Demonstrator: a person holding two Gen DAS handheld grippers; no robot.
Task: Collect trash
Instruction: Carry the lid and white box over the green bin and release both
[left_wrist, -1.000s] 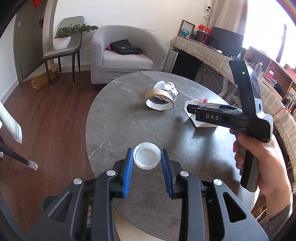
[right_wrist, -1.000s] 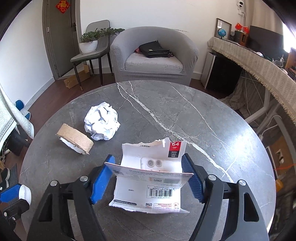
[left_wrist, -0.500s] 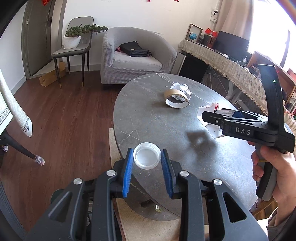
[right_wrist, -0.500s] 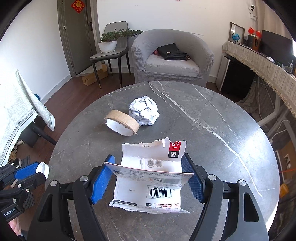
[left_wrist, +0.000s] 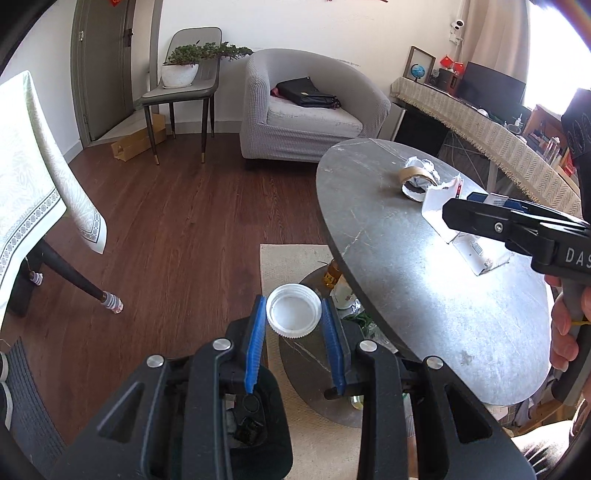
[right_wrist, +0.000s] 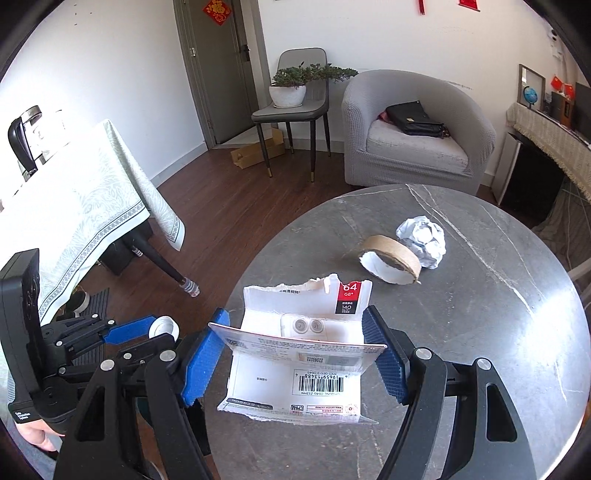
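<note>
My left gripper (left_wrist: 293, 314) is shut on a white bottle cap (left_wrist: 293, 308), held past the left edge of the round grey table (left_wrist: 406, 295). An open black bin (left_wrist: 275, 439) stands right under it. The right wrist view shows that gripper (right_wrist: 142, 328) and cap (right_wrist: 164, 326) at the lower left. My right gripper (right_wrist: 295, 332) is shut on a torn white packaging card (right_wrist: 299, 376) above the table (right_wrist: 480, 332); the left wrist view shows this gripper (left_wrist: 476, 206) and card (left_wrist: 437, 206) at right. A cardboard tape ring (right_wrist: 391, 262) and a crumpled paper ball (right_wrist: 423, 240) lie on the table.
A grey armchair (left_wrist: 310, 110) with a black bag and a chair holding a potted plant (left_wrist: 181, 70) stand at the back. A cloth-covered table (right_wrist: 74, 206) is at left. Under the round table, a lower shelf holds a bottle (left_wrist: 330, 275) above a beige rug (left_wrist: 291, 258).
Both grippers have moved left with their loads. The cap has gone from above the tabletop to beyond its edge, over the bin. The card has moved toward the table's left side.
</note>
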